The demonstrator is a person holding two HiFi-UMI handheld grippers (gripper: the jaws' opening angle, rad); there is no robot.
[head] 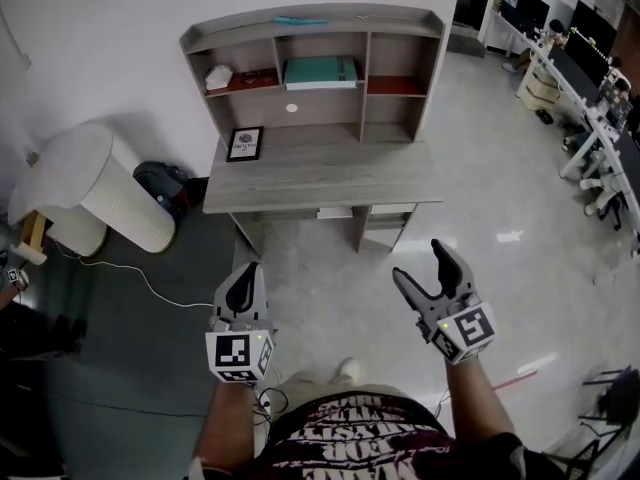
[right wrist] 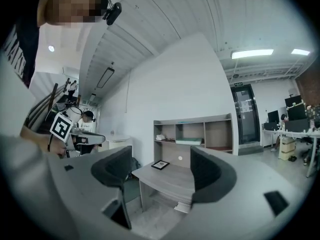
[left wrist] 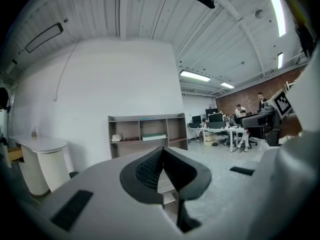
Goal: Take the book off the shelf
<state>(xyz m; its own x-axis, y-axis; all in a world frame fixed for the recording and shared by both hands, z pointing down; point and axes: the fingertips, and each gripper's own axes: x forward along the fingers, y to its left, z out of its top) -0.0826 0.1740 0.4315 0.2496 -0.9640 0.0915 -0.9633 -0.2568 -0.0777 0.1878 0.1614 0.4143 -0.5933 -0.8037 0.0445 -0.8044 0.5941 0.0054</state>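
Note:
A teal book (head: 320,72) lies flat in the middle compartment of the grey shelf unit (head: 312,28) on top of a desk (head: 320,176); it also shows as the book (left wrist: 153,137) and the book (right wrist: 189,141) in the gripper views. My left gripper (head: 243,280) hangs low in front of the desk, far from the shelf, its jaws shut with nothing between them. My right gripper (head: 427,264) is held at the same distance, jaws wide open and empty.
A black picture frame (head: 245,144) stands on the desk. White cloth (head: 219,76) and glasses sit in the left compartment. A white cylindrical bin (head: 90,193) stands left of the desk, with a cable on the floor. Office desks with monitors (head: 585,78) line the right.

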